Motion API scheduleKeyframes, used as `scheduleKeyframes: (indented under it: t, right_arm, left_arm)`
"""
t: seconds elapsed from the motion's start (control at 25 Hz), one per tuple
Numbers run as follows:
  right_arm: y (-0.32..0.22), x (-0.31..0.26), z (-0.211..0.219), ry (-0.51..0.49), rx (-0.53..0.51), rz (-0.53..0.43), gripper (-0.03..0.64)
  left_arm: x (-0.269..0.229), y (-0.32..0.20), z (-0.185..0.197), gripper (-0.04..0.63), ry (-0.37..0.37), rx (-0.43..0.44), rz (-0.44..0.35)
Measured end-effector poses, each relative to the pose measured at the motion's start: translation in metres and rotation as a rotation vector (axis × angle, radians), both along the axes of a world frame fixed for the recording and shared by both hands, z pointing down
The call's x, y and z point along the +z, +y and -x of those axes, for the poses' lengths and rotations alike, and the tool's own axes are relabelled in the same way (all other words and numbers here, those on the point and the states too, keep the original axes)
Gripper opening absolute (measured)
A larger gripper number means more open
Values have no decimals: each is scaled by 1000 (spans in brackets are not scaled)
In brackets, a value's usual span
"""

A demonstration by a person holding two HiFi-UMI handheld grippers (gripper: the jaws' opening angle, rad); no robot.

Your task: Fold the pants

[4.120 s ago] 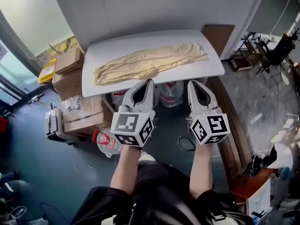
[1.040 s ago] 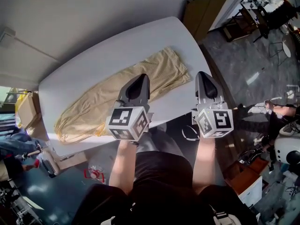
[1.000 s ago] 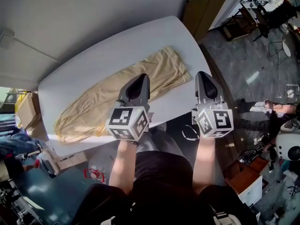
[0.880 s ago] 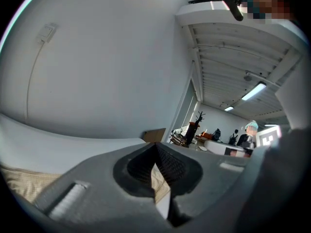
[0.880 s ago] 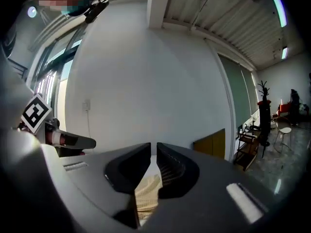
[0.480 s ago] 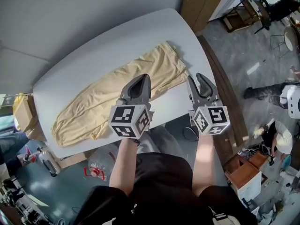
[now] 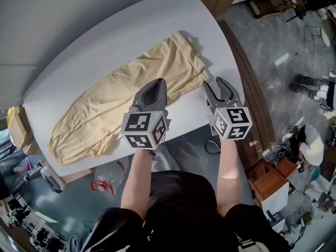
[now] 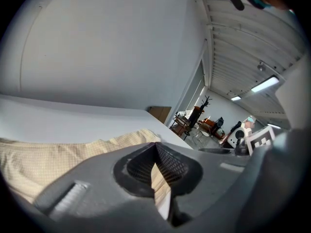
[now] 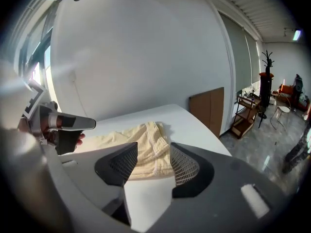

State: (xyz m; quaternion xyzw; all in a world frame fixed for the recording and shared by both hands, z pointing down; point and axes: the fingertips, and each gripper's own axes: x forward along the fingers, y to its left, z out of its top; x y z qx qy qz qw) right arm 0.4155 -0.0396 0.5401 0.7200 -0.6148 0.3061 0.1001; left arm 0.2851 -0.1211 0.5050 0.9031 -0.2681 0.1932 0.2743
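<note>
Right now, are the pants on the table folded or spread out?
Spread out. The pants lie at full length across the table, with no cross fold visible; whether one leg lies over the other, I cannot tell.

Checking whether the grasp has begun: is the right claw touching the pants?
Apart. The right gripper view shows the right claw, jaws just opening and empty, held above the table, with the pants lying beyond its tips.
</note>
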Motion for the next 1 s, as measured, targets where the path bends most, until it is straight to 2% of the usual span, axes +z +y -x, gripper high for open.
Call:
scheduleKeyframes:
  t: [0.16, 0.48, 0.56, 0.64, 0.8, 1.0]
  right_arm:
    - [-10, 33, -5, -45, 0, 72, 267]
    - [-33, 70, -4, -61, -26, 168, 278]
    - [-36, 76, -6, -36, -37, 199, 265]
    - [-36, 84, -5, 0, -58, 259, 213]
    - [-31, 87, -4, 45, -82, 324, 185]
    - [-33, 84, 7, 6, -141, 329, 68]
  left_arm:
    - [22, -3, -5, 3, -20, -2, 30]
    - [46, -3, -10, 3, -38, -7, 64]
    - [50, -1, -9, 3, -38, -8, 70]
    - [53, 1, -6, 3, -38, -12, 76]
    - [51, 4, 1, 3, -40, -26, 84]
    - [43, 1, 8, 3, -41, -45, 78]
